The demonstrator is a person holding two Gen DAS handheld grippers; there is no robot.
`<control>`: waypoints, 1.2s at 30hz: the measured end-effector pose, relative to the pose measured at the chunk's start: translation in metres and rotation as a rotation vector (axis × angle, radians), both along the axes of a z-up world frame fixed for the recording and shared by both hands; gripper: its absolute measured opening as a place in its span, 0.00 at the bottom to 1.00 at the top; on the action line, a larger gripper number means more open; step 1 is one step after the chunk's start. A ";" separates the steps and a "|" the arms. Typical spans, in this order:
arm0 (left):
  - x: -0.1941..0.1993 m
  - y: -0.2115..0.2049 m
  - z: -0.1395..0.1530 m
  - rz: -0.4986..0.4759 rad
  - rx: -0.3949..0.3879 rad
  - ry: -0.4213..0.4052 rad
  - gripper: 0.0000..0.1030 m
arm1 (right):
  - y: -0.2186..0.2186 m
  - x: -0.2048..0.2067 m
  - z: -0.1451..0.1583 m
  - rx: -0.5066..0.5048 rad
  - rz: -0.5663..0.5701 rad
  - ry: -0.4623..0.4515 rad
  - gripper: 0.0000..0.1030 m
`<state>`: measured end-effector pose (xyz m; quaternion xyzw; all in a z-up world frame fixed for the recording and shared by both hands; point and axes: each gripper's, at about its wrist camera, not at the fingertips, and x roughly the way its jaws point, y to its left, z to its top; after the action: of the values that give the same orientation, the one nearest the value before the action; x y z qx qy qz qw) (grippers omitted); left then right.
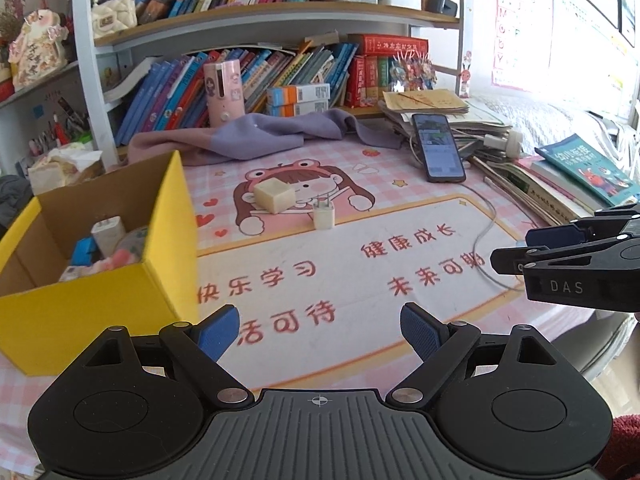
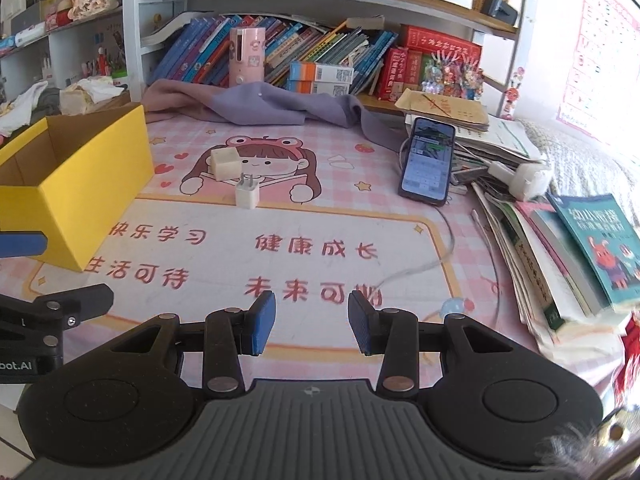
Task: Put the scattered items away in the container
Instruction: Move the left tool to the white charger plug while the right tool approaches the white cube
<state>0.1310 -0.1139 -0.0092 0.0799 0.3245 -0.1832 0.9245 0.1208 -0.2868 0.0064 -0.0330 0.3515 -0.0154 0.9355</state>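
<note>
A: Left wrist view?
B: The left gripper (image 1: 320, 332) hangs with jaws spread, holding nothing. The yellow box (image 1: 100, 280) sits at the desk's left edge; cream block (image 1: 275, 195) and white charger (image 1: 323, 214) stand mid-desk.
A: Right wrist view?
B: The right gripper (image 2: 312, 322) also has its jaws parted and empty, with both items well ahead.

The yellow box (image 1: 100, 308) is matt cardboard, raw brown inside; the mat (image 1: 360, 280) on the surface looks smooth and faintly glossy, with a printed cartoon; the white charger plug (image 1: 323, 214) is smooth plastic with metal prongs; the pale block (image 1: 275, 194) has a dull, soapy finish; the purple garment (image 1: 256, 136) is soft cloth; the phone (image 2: 428, 160) screen is glossy glass; the left tongs (image 1: 320, 332) are matt black plastic with ribbed blue pads (image 1: 420, 332).
</note>
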 end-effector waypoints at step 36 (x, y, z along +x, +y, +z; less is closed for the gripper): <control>0.139 -0.098 -0.019 0.146 0.054 0.044 0.77 | -0.093 0.174 -0.015 0.100 0.185 0.063 0.37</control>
<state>0.2698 -0.2123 -0.0278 0.0767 0.3545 -0.1081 0.9256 0.2944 -0.3795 -0.0087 -0.0190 0.3767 0.0895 0.9218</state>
